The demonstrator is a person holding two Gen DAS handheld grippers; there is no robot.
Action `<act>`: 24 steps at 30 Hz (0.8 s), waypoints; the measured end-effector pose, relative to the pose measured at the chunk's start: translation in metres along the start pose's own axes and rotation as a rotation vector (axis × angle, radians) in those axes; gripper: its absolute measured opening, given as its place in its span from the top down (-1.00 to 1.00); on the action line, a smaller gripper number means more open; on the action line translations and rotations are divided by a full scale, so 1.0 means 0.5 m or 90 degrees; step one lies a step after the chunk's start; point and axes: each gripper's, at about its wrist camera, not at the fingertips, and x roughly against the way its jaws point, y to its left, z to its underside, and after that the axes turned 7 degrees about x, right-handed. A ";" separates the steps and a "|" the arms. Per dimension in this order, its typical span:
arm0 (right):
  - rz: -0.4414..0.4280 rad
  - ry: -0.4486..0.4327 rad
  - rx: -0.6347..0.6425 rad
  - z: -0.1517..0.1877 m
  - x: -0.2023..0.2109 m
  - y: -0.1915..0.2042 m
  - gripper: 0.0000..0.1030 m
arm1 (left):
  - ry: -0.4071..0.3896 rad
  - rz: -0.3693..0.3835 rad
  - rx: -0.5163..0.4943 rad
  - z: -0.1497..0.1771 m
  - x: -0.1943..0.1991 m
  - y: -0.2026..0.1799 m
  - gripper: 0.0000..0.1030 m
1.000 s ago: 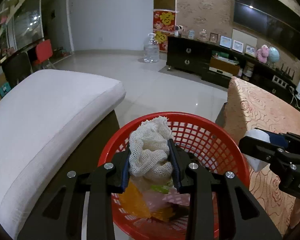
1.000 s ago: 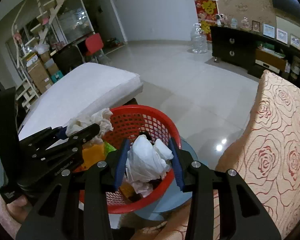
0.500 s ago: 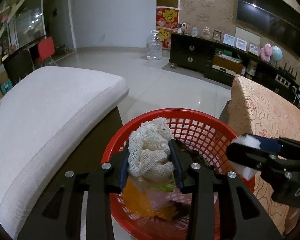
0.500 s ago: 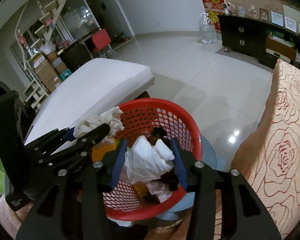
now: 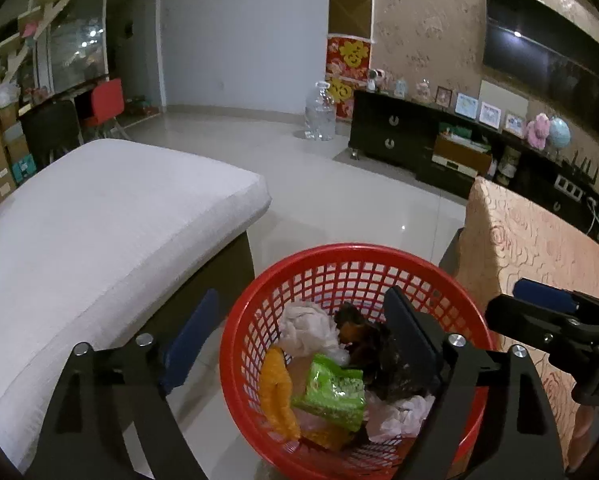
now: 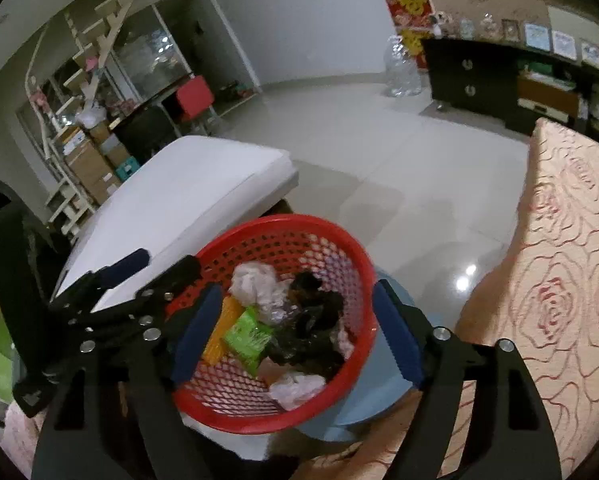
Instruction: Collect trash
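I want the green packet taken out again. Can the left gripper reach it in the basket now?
Probably yes. The left gripper is open and empty above the basket, and the green packet lies on top, uncovered.

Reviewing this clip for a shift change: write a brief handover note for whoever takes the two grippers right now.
Left gripper: open, jaws just opened, nothing between the pads.
Right gripper: open, jaws just opened, also empty.
Both hover over the round red plastic mesh basket.
Done: the white net wad and crumpled white tissue lie in the basket among a green wrapper and other trash.
Left: no other loose trash in view; look around for more.
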 end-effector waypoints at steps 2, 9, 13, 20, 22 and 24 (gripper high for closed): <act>0.008 -0.007 0.002 0.000 0.006 -0.003 -0.58 | -0.010 0.000 0.002 -0.005 0.008 -0.001 -0.66; 0.037 -0.026 0.009 0.007 0.025 -0.005 -0.77 | -0.042 0.001 -0.015 -0.006 0.034 -0.012 -0.76; 0.064 -0.038 0.022 0.015 0.034 -0.002 -0.85 | -0.049 0.003 -0.021 -0.006 0.042 -0.015 -0.77; 0.120 -0.054 0.043 0.024 0.054 0.002 -0.86 | -0.049 0.008 -0.015 -0.005 0.053 -0.013 -0.80; 0.137 -0.059 0.045 0.027 0.063 -0.001 -0.86 | -0.050 0.009 -0.011 -0.004 0.058 -0.011 -0.80; 0.153 -0.061 0.046 0.031 0.073 -0.002 -0.86 | -0.051 0.005 -0.008 -0.004 0.062 -0.010 -0.80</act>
